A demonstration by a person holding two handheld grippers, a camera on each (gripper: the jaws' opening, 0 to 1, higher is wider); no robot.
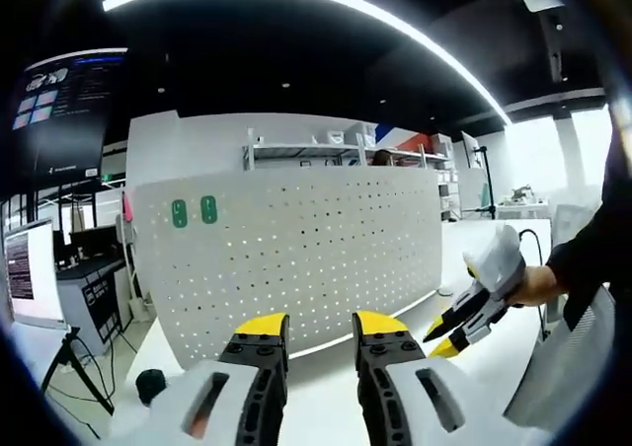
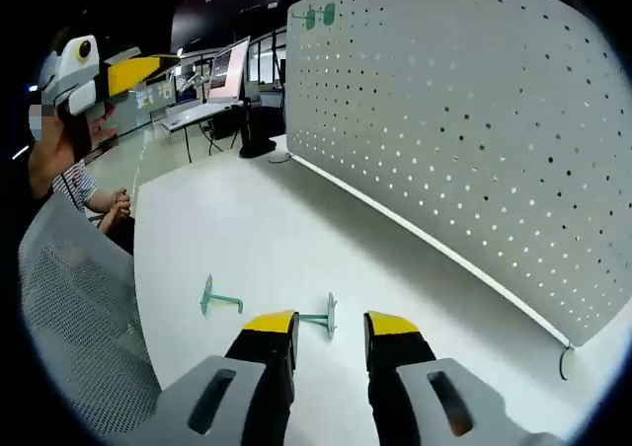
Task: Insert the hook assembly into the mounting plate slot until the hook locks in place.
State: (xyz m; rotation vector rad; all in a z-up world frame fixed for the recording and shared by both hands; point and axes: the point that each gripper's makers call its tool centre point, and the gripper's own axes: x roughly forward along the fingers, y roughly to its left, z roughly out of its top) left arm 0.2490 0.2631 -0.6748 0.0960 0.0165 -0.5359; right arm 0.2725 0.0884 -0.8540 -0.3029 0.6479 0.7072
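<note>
The white pegboard mounting plate [image 1: 296, 259] stands upright on the table, with two green hooks [image 1: 194, 211] fixed near its upper left. Below it my left gripper [image 1: 321, 326] is open and holds nothing. My right gripper [image 1: 442, 337] comes in from the right, held by a hand. In the right gripper view two teal hook assemblies lie flat on the white table: one [image 2: 219, 299] to the left, the other [image 2: 318, 318] just ahead of my open right gripper [image 2: 331, 324], between the jaw tips but not gripped. The pegboard [image 2: 474, 120] spans the right side. My left gripper [image 2: 99, 76] is raised at upper left.
A grey mesh chair [image 2: 69, 308] sits at the table's left edge, with a seated person [image 2: 94, 194] beyond it. Desks with monitors [image 2: 227, 71] stand behind. A monitor [image 1: 25, 273] and a tripod [image 1: 74, 362] stand left of the table; shelving [image 1: 326, 150] rises behind the pegboard.
</note>
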